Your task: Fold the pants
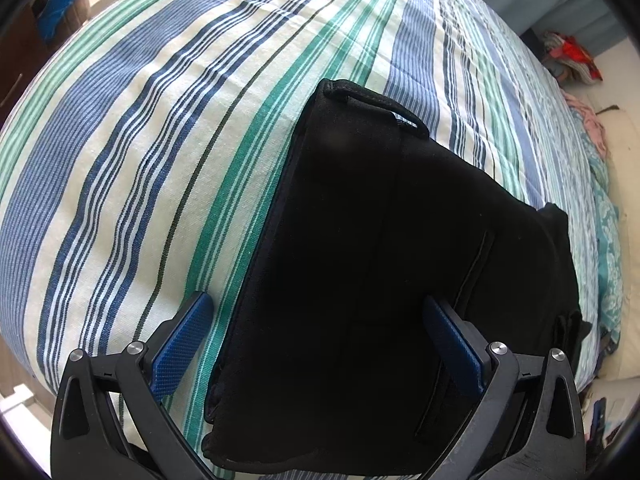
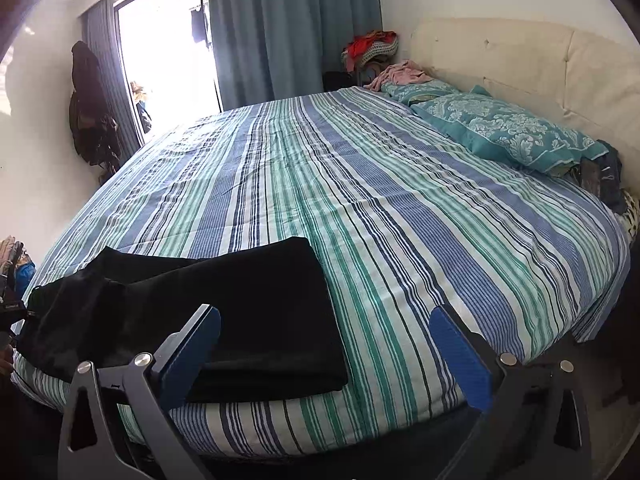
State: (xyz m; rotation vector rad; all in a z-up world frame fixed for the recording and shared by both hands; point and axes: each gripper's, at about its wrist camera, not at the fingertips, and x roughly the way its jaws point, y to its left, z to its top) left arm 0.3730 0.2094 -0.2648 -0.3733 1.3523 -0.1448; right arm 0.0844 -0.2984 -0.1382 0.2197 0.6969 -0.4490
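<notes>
Black pants lie folded in a flat stack on the striped bedsheet. The waistband with a belt loop points away from me. My left gripper is open right above the near end of the pants and holds nothing. In the right wrist view the pants lie near the bed's front left edge. My right gripper is open and empty, off the bed's near edge, with its left finger in front of the pants' near right corner.
The bedsheet covers a large bed. Teal patterned pillows and a cream headboard are at the far right. A clothes pile sits in the corner. Blue curtains and a bright window are behind the bed.
</notes>
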